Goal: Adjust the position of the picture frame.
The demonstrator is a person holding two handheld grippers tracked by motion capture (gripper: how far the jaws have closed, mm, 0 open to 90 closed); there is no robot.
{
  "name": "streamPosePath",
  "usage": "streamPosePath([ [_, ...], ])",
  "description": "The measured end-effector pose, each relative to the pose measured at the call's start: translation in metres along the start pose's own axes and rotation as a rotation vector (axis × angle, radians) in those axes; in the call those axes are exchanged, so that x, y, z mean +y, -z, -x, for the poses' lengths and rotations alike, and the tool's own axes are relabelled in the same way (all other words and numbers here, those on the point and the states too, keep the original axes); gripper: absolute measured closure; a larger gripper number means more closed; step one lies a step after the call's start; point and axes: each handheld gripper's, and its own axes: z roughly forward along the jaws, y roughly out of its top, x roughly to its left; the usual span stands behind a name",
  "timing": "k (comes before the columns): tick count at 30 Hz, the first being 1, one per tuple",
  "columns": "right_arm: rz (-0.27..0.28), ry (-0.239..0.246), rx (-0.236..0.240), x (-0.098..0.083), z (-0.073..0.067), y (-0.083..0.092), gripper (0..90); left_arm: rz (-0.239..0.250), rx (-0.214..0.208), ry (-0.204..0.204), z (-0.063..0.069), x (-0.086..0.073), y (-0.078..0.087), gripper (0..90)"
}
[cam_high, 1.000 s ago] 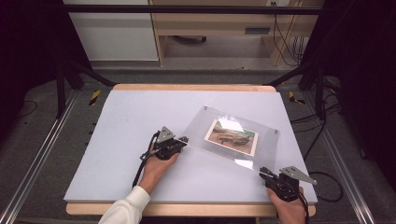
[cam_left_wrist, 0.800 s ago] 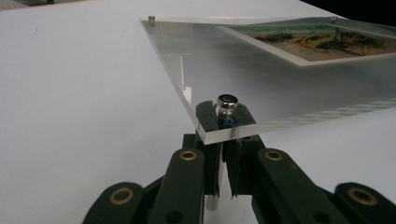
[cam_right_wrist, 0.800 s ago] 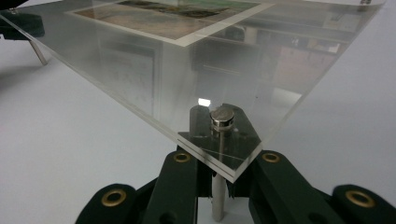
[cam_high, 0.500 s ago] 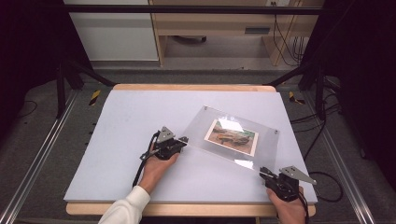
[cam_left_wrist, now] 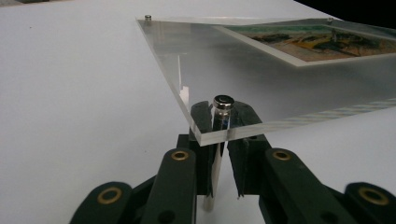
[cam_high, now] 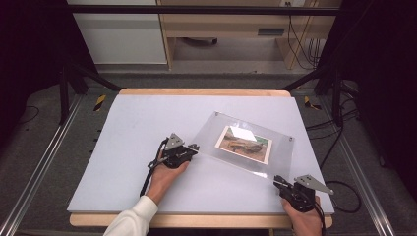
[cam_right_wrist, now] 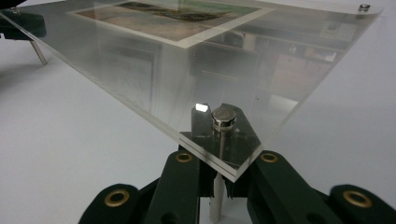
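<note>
Acrylic, clear and rigid, makes up the picture frame (cam_high: 244, 144) that sits on the white table (cam_high: 128, 132), right of its centre, with its near edge raised and a landscape print (cam_high: 244, 143) sandwiched between two panes. The left gripper (cam_high: 193, 148) meets the frame's near-left corner, its jaws set on either side of the metal standoff pin (cam_left_wrist: 222, 103) under the pane; they have just been easing apart a little, and whether the pads press on the pin I cannot tell. The right gripper (cam_high: 278, 182) meets the near-right corner, jaws closed on the matching pin (cam_right_wrist: 223, 116).

Judged from these views, the frame is stiff and moderately heavy, with slick faces that scratch and corners that could chip if knocked. The pins look like the surest hold, since the panes offer bare jaws little purchase.

Around the frame, open tabletop stretches far to the left and behind it. The frame's right corners lie near the table's right edge, and the near-right corner is close to the front edge.
</note>
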Motion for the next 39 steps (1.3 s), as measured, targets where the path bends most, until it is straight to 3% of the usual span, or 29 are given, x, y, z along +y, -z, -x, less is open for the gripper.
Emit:
streamPosePath([
  [8, 0.013, -0.005, 0.006, 0.001, 0.000, 0.001, 85.0, -0.012, 0.028, -0.047, 0.002, 0.005, 0.001, 84.3],
  [25, 0.099, -0.007, 0.030, 0.014, 0.007, 0.012, 85.0, 0.076, 0.013, -0.057, 0.011, 0.019, 0.016, 84.6],
  [39, 0.128, 0.043, 0.081, 0.031, -0.003, 0.006, 83.6, 0.123, 0.050, -0.037, 0.001, 0.026, 0.037, 84.4],
])
